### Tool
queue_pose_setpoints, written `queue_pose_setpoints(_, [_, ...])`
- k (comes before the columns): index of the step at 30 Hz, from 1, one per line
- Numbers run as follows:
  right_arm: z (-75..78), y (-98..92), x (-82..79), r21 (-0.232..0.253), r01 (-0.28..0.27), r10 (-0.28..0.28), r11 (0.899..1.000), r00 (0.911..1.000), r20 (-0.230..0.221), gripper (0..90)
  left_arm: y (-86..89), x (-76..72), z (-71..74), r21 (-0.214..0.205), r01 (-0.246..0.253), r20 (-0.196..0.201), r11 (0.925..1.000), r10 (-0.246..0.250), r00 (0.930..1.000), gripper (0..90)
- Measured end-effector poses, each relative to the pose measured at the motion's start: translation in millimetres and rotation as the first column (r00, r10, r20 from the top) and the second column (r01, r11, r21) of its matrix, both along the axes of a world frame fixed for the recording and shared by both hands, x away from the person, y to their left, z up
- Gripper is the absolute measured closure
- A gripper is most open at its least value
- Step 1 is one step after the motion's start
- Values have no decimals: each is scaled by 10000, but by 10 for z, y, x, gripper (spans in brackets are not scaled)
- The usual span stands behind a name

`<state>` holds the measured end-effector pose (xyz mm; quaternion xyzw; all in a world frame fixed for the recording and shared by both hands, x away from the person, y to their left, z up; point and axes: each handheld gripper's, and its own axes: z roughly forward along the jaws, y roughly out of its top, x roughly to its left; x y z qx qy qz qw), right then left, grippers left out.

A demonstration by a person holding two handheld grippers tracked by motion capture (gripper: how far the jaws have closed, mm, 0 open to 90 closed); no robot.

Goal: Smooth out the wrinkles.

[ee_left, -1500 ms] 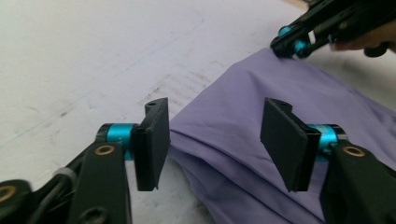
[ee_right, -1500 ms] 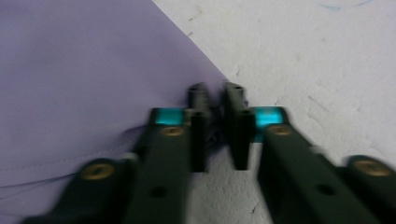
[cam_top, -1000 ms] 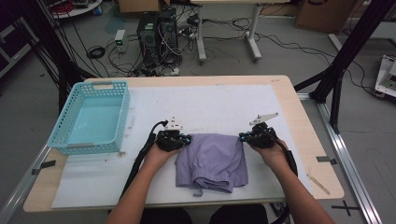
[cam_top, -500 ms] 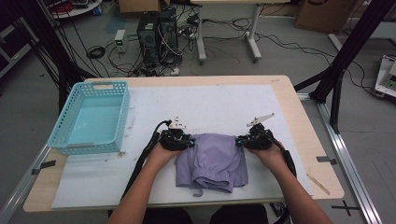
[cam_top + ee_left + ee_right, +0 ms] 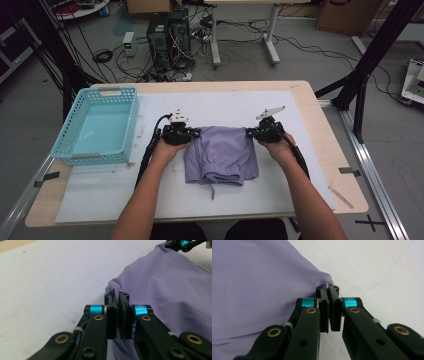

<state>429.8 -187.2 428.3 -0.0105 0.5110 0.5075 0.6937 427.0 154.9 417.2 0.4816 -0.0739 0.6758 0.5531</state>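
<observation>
A lilac garment (image 5: 220,154), folded, lies on the white mat in the middle of the table, with a drawstring hanging from its near edge. My left gripper (image 5: 192,134) is shut on the garment's far left corner, and in the left gripper view the cloth (image 5: 160,287) is pinched between the jaws of that gripper (image 5: 117,295). My right gripper (image 5: 251,133) is shut on the far right corner. The right gripper view has the fabric (image 5: 257,282) spreading left from this gripper (image 5: 327,288). The right gripper (image 5: 183,243) also peeks in at the top of the left gripper view.
A light blue plastic basket (image 5: 72,144) stands at the table's left side, with nothing in it. The white mat (image 5: 225,105) stretches bare beyond the garment. Computers and cables sit on the floor behind the table. A black frame leg (image 5: 360,100) stands at the right.
Both grippers have drawn slightly toward the person and closer together, pulling the garment's far edge with them. Their hold on the corners is unchanged.
</observation>
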Motion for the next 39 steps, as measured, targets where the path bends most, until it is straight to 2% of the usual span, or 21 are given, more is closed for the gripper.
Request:
queue_pose_setpoints(2, [97, 43, 34, 142, 98, -97, 9999, 9999, -126, 891, 0, 65, 61, -78, -169, -137, 9998, 168, 9998, 856])
queue_pose_setpoints(4, [148, 72, 91, 268, 345, -340, 9990, 9992, -215, 858, -7, 95, 72, -233, -341, -281, 9991, 335, 9990, 805])
queue_pose_setpoints(6, [148, 59, 98, 702, 594, -590, 9958, 9982, -76, 673, 20, 54, 55, -413, -210, -375, 9989, 195, 9991, 635])
queue_pose_setpoints(7, [137, 24, 67, 721, 413, -408, 9965, 9991, -87, 645, 42, 12, 33, -438, -67, -383, 9990, 50, 9993, 591])
queue_pose_setpoints(8, [105, -11, 18, 800, 286, -278, 9964, 9995, -115, 574, 66, -41, 5, -560, 5, -237, 9984, -18, 9997, 543])
queue_pose_setpoints(9, [66, -45, -39, 832, 106, -104, 9965, 9999, -20, 563, 95, -98, -25, -641, 215, -116, 9977, -223, 9997, 493])
queue_pose_setpoints(10, [5, -75, -105, 654, -164, 167, 9977, 9999, -45, 565, 116, -153, -61, -597, 525, -15, 9968, -527, 9986, 477])
queue_pose_setpoints(12, [-142, -84, -226, 263, -281, 275, 9993, 9994, 228, 565, 149, -251, -138, -481, 822, 343, 9955, -806, 9962, 462])
queue_pose_setpoints(14, [-297, -63, -321, -255, -736, 744, 9970, 9966, 345, 566, 171, -316, -201, -285, 1055, 424, 9940, -1042, 9937, 419])
queue_pose_setpoints(15, [-373, -34, -356, -442, -768, 788, 9961, 9958, 458, 570, 178, -334, -230, -223, 1116, 525, 9935, -1103, 9925, 418])
queue_pose_setpoints(17, [-483, 42, -387, -894, -747, 790, 9932, 9958, 458, 573, 182, -346, -277, -44, 1209, 454, 9927, -1206, 9917, 402])
queue_pose_setpoints(19, [-566, 133, -373, -1250, -486, 552, 9910, 9972, 500, 580, 175, -336, -323, 60, 1125, 419, 9936, -1127, 9928, 389])
queue_pose_setpoints(23, [-653, 271, -216, -1778, -411, 431, 9832, 9990, 72, 617, 155, -309, -382, 233, 1102, 293, 9936, -1109, 9934, 371])
queue_pose_setpoints(25, [-682, 344, -125, -1970, -155, 135, 9803, 9998, -115, 691, 135, -302, -396, 329, 1130, 295, 9931, -1139, 9931, 363])
queue_pose_setpoints(27, [-680, 409, -22, -2236, 332, -387, 9741, 9990, -202, 796, 123, -299, -408, 394, 1161, 304, 9925, -1174, 9926, 363])
queue_pose_setpoints(29, [-675, 422, 62, -2283, 832, -978, 9700, 9938, -536, 881, 118, -300, -419, 440, 1171, 294, 9921, -1185, 9925, 363])
queue_pose_setpoints(31, [-689, 343, 84, -2119, 501, -657, 9760, 9956, -675, 900, 127, -308, -428, 484, 1237, 311, 9911, -1253, 9916, 362])
queue_pose_setpoints(35, [-743, 160, 65, -1776, 382, -537, 9834, 9951, -832, 896, 128, -293, -427, 452, 1192, 272, 9918, -1205, 9923, 362])
queue_pose_setpoints(37, [-761, 127, 8, -1647, -62, -23, 9863, 9987, -512, 714, 113, -280, -431, 491, 1135, 267, 9923, -1149, 9930, 362])
queue_pose_setpoints(38, [-775, 131, -32, -1606, -506, 448, 9857, 9982, -399, 644, 110, -278, -439, 495, 1129, 272, 9924, -1143, 9931, 363])
queue_pose_setpoints(39, [-799, 147, -84, -1708, -875, 827, 9814, 9960, -353, 645, 110, -278, -449, 498, 1142, 291, 9922, -1158, 9928, 363])
